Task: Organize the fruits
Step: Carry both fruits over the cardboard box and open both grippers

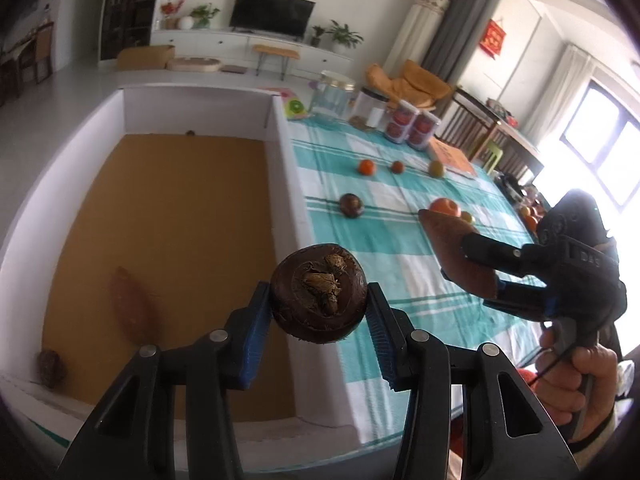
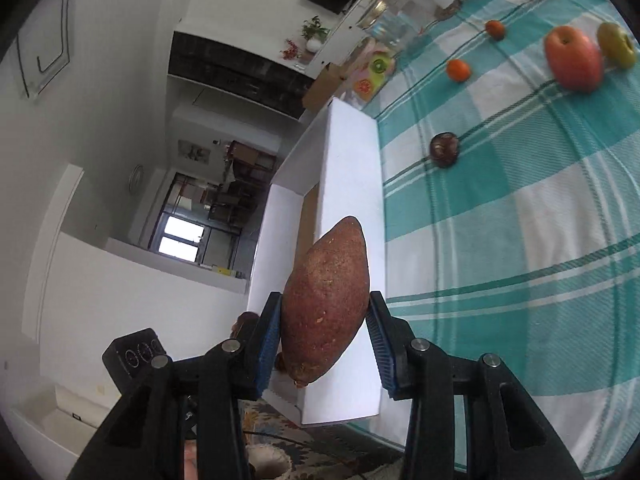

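Fruit was mid-sort. Left tool (image 1: 319, 307) was clamped on a dark brown water chestnut (image 1: 319, 293), blue pads pressed to both sides, held over the right wall of the white box (image 1: 200, 110). Inside the box, on its tan floor, lay a sweet potato (image 1: 134, 307) & a small brown lump (image 1: 51, 368) near the front-left corner. Right tool (image 2: 325, 330) was closed around a second sweet potato (image 2: 326, 304), tip pointing toward the box, held above the checked teal cloth (image 1: 372, 248) on the desk, just right of the box. Still out on the cloth: another chestnut (image 1: 351, 205), red apple (image 2: 574, 58), tangerine (image 1: 366, 167), plus a few small fruits. Jars (image 1: 412, 125) stood at the far edge.
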A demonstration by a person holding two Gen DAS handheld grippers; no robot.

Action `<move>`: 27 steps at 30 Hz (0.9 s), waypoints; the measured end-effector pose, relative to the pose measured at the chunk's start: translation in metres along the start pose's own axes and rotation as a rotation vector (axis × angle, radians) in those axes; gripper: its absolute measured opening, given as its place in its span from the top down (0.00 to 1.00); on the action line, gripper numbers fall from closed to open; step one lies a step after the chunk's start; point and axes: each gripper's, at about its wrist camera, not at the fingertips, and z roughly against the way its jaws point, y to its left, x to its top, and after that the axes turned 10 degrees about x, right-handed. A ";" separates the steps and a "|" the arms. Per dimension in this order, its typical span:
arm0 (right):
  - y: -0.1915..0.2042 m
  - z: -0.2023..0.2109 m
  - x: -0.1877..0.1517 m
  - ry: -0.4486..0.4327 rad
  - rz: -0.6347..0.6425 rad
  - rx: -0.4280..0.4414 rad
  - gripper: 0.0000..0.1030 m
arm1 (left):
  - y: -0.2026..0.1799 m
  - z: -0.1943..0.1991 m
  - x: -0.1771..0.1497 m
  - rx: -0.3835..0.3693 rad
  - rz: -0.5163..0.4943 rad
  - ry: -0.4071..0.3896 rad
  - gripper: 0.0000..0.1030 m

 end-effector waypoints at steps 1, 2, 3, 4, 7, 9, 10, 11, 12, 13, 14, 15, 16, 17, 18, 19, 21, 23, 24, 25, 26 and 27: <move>0.011 -0.022 -0.002 0.040 0.033 0.005 0.59 | 0.015 -0.004 0.000 0.039 0.026 0.006 0.53; 0.021 -0.046 -0.005 0.083 0.069 -0.003 0.59 | 0.028 -0.007 0.000 0.080 0.051 0.012 0.53; 0.028 -0.066 -0.007 0.121 0.100 -0.016 0.59 | 0.042 -0.010 -0.002 0.123 0.074 0.016 0.53; 0.033 -0.085 -0.010 0.153 0.126 -0.032 0.59 | 0.054 -0.012 -0.004 0.162 0.093 0.020 0.53; 0.039 -0.130 -0.021 0.236 0.210 -0.110 0.59 | 0.082 -0.020 -0.010 0.248 0.140 0.040 0.53; 0.039 -0.151 -0.033 0.278 0.273 -0.170 0.59 | 0.093 -0.024 -0.015 0.286 0.157 0.054 0.53; 0.040 -0.159 -0.036 0.292 0.303 -0.199 0.59 | 0.095 -0.026 -0.017 0.304 0.163 0.059 0.53; 0.041 -0.165 -0.040 0.302 0.334 -0.231 0.58 | 0.097 -0.028 -0.017 0.319 0.170 0.063 0.52; 0.044 -0.167 -0.043 0.304 0.367 -0.265 0.58 | 0.098 -0.030 -0.017 0.336 0.179 0.065 0.52; 0.047 -0.168 -0.045 0.300 0.396 -0.287 0.57 | 0.097 -0.032 -0.017 0.346 0.188 0.060 0.46; 0.050 -0.166 -0.045 0.291 0.425 -0.306 0.51 | 0.095 -0.031 -0.016 0.350 0.194 0.051 0.33; 0.054 -0.159 -0.045 0.273 0.450 -0.316 0.42 | 0.091 -0.030 -0.015 0.351 0.197 0.038 0.27; 0.057 -0.150 -0.044 0.248 0.470 -0.320 0.37 | 0.086 -0.027 -0.013 0.348 0.197 0.017 0.23; 0.059 -0.139 -0.041 0.219 0.482 -0.323 0.31 | 0.080 -0.025 -0.011 0.344 0.190 -0.004 0.23; 0.060 -0.126 -0.039 0.185 0.492 -0.328 0.29 | 0.073 -0.024 -0.009 0.340 0.177 -0.021 0.23; 0.058 -0.110 -0.034 0.149 0.498 -0.341 0.29 | 0.064 -0.022 -0.006 0.334 0.164 -0.038 0.23; 0.050 -0.073 -0.027 0.067 0.506 -0.382 0.20 | 0.046 -0.017 -0.004 0.305 0.138 -0.074 0.23; 0.033 -0.033 -0.021 -0.031 0.505 -0.465 0.11 | 0.023 -0.014 -0.003 0.251 0.101 -0.096 0.22; 0.026 -0.022 -0.018 -0.074 0.501 -0.523 0.07 | 0.007 -0.014 -0.004 0.211 0.073 -0.099 0.22; 0.008 -0.003 -0.017 -0.105 0.483 -0.587 0.05 | -0.009 -0.015 -0.005 0.169 0.041 -0.096 0.21; -0.013 0.015 -0.015 -0.125 0.442 -0.647 0.05 | -0.026 -0.016 -0.007 0.125 0.004 -0.088 0.20; -0.034 0.035 -0.015 -0.146 0.384 -0.701 0.05 | -0.044 -0.020 -0.010 0.083 -0.038 -0.075 0.20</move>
